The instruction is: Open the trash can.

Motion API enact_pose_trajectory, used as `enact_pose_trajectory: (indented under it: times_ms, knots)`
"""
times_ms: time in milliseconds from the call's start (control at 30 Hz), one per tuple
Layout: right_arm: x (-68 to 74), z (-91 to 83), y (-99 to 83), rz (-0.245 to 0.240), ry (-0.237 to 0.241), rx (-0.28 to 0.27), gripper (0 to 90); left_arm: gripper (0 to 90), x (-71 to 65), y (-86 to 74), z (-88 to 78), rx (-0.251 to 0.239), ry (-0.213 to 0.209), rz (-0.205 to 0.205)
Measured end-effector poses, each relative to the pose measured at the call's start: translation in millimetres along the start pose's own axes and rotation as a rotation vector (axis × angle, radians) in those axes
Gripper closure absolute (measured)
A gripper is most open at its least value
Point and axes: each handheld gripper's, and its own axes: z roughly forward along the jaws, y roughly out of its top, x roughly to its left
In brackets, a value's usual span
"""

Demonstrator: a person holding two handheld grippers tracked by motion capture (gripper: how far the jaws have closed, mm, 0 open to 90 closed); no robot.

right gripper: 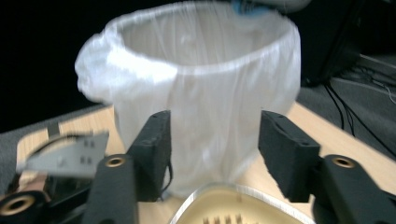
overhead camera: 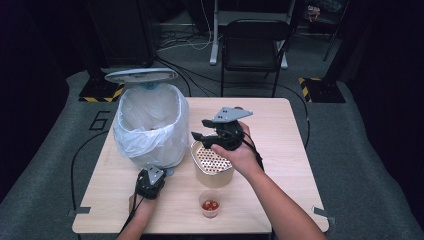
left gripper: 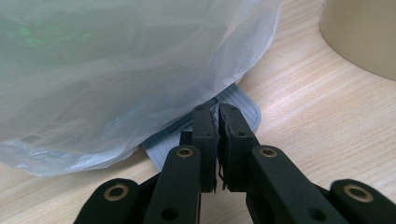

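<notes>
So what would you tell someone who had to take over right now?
Left gripper: shut, pressing the bin's pedal.
Right gripper: open, holding nothing, above the strainer pot.
The bin stands with its lid up and its bag open. A small cup with something red inside sits near the table's front edge.
Left, probably: tip the scraps into the bin, then release the pedal.

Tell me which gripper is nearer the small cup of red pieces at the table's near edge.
Left, narrowly. The left gripper sits at the bin's foot, level with the small cup and to its left; the right gripper hovers farther back above the perforated container.
</notes>
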Motion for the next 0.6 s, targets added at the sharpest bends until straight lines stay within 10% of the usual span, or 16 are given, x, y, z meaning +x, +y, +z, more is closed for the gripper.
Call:
enact_pose_trajectory:
  times_ms: [600]
  knots:
    - [50.4, -45.3, -88.2, 0.003, 0.112, 0.059, 19.8, 85.6, 0.7, 0.3, -0.1, -0.001, 0.001, 0.000]
